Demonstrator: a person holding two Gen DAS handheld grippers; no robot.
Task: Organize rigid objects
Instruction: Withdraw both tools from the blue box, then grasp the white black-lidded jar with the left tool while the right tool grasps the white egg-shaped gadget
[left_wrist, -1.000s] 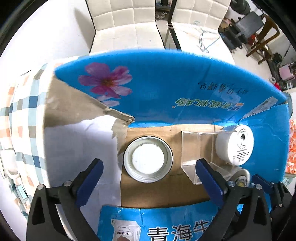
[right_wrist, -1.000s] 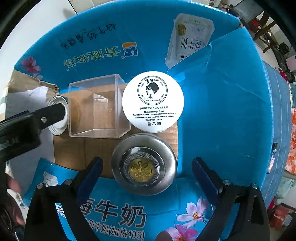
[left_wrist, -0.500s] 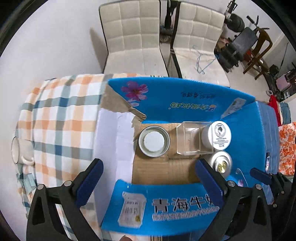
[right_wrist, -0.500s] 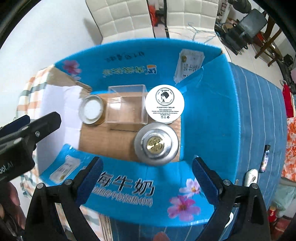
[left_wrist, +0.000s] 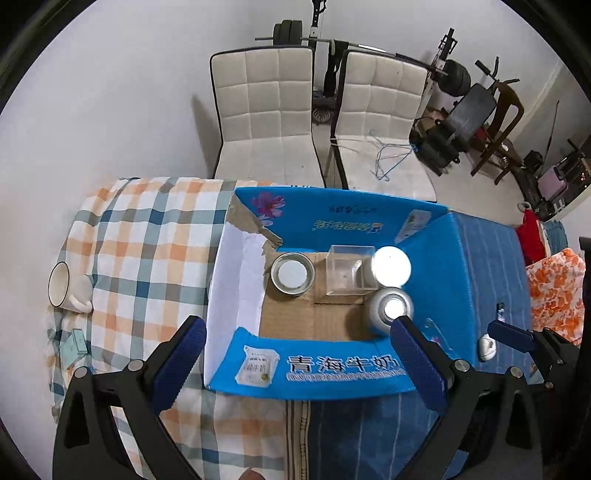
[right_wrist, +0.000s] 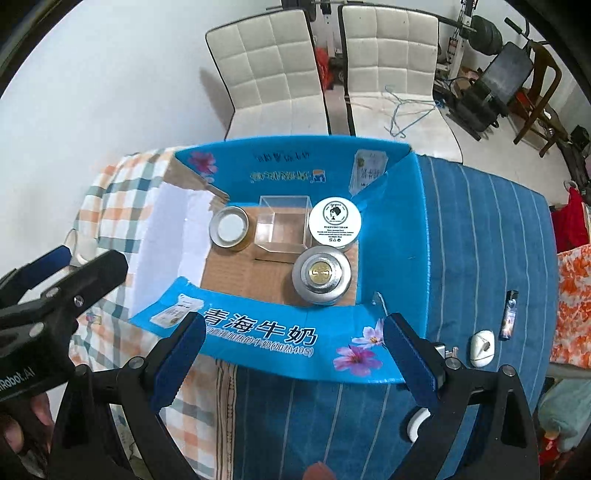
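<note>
An open blue cardboard box (left_wrist: 321, 373) (right_wrist: 391, 251) stands on the table. On its floor sit a round tin with a white middle (left_wrist: 292, 273) (right_wrist: 229, 228), a clear plastic cube (left_wrist: 345, 271) (right_wrist: 282, 227), a white cream jar (left_wrist: 390, 266) (right_wrist: 335, 220) and a silver jar with a gold centre (left_wrist: 391, 308) (right_wrist: 322, 274). My left gripper (left_wrist: 299, 360) is open and empty, high above the box's near wall. My right gripper (right_wrist: 291, 354) is open and empty too, over the same wall. The left gripper's body (right_wrist: 55, 291) shows at the left of the right wrist view.
A white mug (left_wrist: 68, 290) rests on the checked cloth (left_wrist: 147, 258) left of the box. On the blue striped cloth (right_wrist: 480, 236) to the right lie a lighter (right_wrist: 509, 314) and a small white object (right_wrist: 482, 348). Two white chairs (left_wrist: 266, 110) stand beyond the table.
Both grippers have pulled up and back out of the box, so the whole box and table now show. The items inside have stayed put.
</note>
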